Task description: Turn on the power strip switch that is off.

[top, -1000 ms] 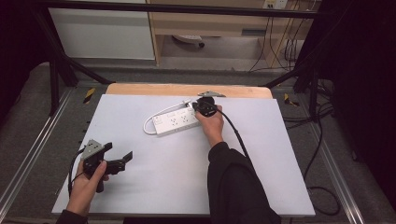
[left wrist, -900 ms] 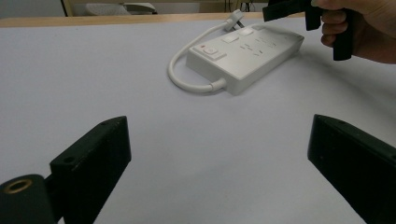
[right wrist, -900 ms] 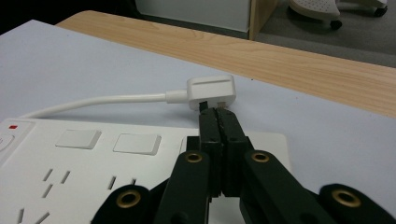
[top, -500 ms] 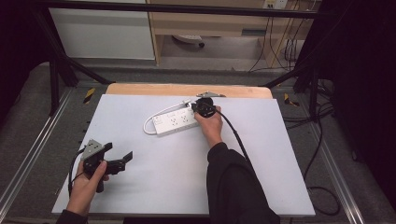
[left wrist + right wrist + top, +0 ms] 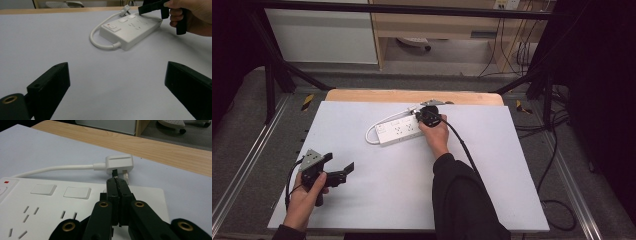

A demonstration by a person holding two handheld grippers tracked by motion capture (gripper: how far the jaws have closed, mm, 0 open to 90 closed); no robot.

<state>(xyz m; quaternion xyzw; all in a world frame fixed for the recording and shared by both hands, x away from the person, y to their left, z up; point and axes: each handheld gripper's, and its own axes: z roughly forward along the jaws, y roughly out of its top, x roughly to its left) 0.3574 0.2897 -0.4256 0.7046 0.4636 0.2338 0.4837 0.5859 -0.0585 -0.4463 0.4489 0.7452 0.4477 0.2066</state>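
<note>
Work in hand: the person is bringing the right tool [image 5: 426,111] down over the far end of the white rectangular plastic power strip [image 5: 398,131], close to the strip's own white moulded plug [image 5: 119,164].
Right tool: its jaws are pressed together with nothing between them, the closed tips sitting just short of the plug's metal pins in the right gripper view.
Left tool: the left tool [image 5: 343,171] is resting near the front left of the worktop, jaws standing wide and holding nothing, aimed across at the strip.
Power strip: it is lying flat on the pale grey worktop [image 5: 522,165], toward the far middle, with its white round cable [image 5: 101,32] looping out of the near end and curving round the back to the plug.
Plug: it is lying on its side on the worktop just beyond the strip's far end, pins pointing toward the right tool.
Step, as I judge it: the closed tips are either pressing at the strip's end or lining up on the plug; I cannot tell whether they are touching anything.
Next move, as I judge it: taking the plug would call for parting the jaws first, then closing them around its body rather than its pins, while the left tool comes over to steady the strip.
</note>
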